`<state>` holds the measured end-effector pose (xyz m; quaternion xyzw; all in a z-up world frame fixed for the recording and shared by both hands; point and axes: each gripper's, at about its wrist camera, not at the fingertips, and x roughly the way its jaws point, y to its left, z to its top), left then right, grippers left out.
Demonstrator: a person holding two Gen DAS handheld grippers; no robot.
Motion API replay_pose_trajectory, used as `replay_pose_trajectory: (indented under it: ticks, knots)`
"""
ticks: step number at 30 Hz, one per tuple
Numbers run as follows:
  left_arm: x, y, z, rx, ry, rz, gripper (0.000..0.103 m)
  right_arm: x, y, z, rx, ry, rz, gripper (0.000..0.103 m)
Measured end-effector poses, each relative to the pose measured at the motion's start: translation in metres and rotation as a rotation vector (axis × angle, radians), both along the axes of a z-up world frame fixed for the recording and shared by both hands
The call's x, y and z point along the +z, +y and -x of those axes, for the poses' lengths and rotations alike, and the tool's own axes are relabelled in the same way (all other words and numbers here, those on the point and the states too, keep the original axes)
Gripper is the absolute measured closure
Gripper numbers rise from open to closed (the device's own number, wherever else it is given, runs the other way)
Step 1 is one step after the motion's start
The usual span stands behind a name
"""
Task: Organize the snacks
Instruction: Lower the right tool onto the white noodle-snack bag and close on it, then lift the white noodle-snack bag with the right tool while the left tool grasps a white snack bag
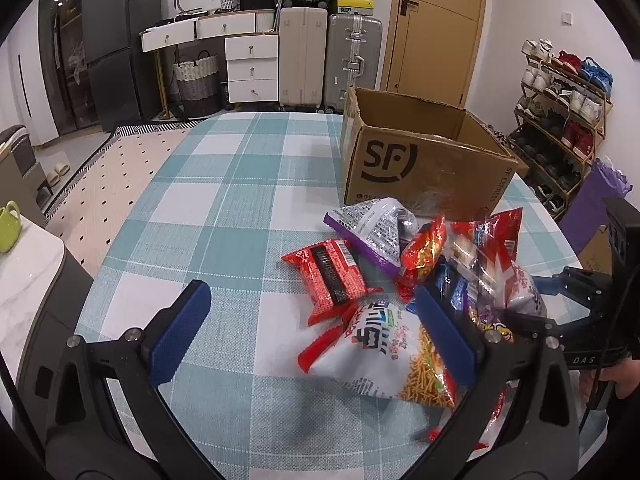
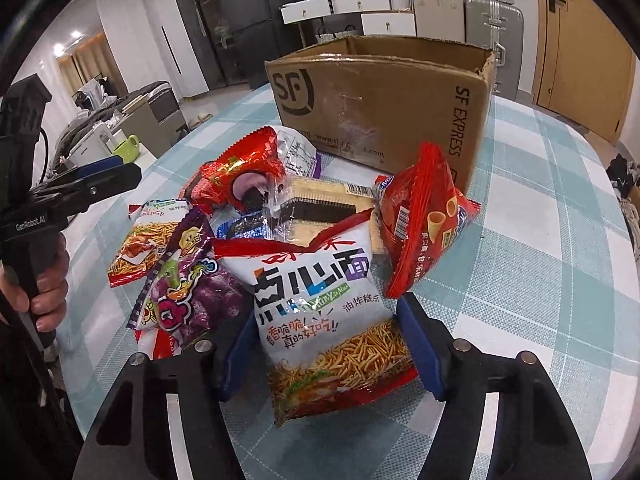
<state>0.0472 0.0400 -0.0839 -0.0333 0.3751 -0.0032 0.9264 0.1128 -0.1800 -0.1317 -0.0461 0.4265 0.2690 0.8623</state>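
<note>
The right gripper (image 2: 330, 354) has its blue pads on either side of a white and red noodle-snack bag (image 2: 324, 312), the jaws closed against the bag's lower half, which lies between them on the checked tablecloth (image 2: 540, 280). Just past the left jaw lies a purple snack bag (image 2: 188, 284), and beyond that a second noodle-snack bag (image 2: 138, 240) lies flat. Ahead of the jaws, touching the top edge of the gripped bag, sits a clear-wrapped pack of sandwich biscuits (image 2: 320, 206), with a crumpled red bag (image 2: 236, 172) further on. Beyond the right jaw a red cone-snack bag (image 2: 420, 220) stands tilted, its upper corner up against the SF Express cardboard box (image 2: 380, 100), which stands open-topped at the far end of the pile. The left gripper (image 1: 312, 328) hovers over the near side of the same pile with its jaws spread wide and nothing between the pads; its right pad hangs over the second noodle-snack bag (image 1: 392, 356), its left pad over bare tablecloth (image 1: 224, 208). Ahead of these jaws lies a red wafer pack (image 1: 332, 276), then a silver and purple bag (image 1: 372, 236) turned back-side up, and farther still the cardboard box (image 1: 420, 160). Off beyond the right pad, the right gripper's black body (image 1: 580, 320) enters from the edge.
</note>
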Motion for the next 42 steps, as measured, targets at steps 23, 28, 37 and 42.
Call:
replay_pose_trajectory:
  ticks: [23, 28, 37, 42]
  knots:
    - [-0.014, 0.030, 0.025, -0.004, 0.062, 0.144, 0.001, 0.020, -0.025, 0.040, -0.095, -0.039, -0.218, 0.057]
    - [-0.019, 0.025, 0.031, 0.006, 0.103, 0.130, 0.001, 0.031, -0.026, 0.057, -0.094, -0.068, -0.260, 0.057]
    - [-0.034, 0.015, 0.021, -0.018, 0.197, 0.274, 0.003, 0.040, -0.020, 0.087, -0.078, -0.094, -0.300, 0.057]
    - [-0.037, 0.016, 0.004, 0.005, 0.226, 0.360, 0.003, 0.040, -0.020, 0.096, -0.072, -0.098, -0.310, 0.057]
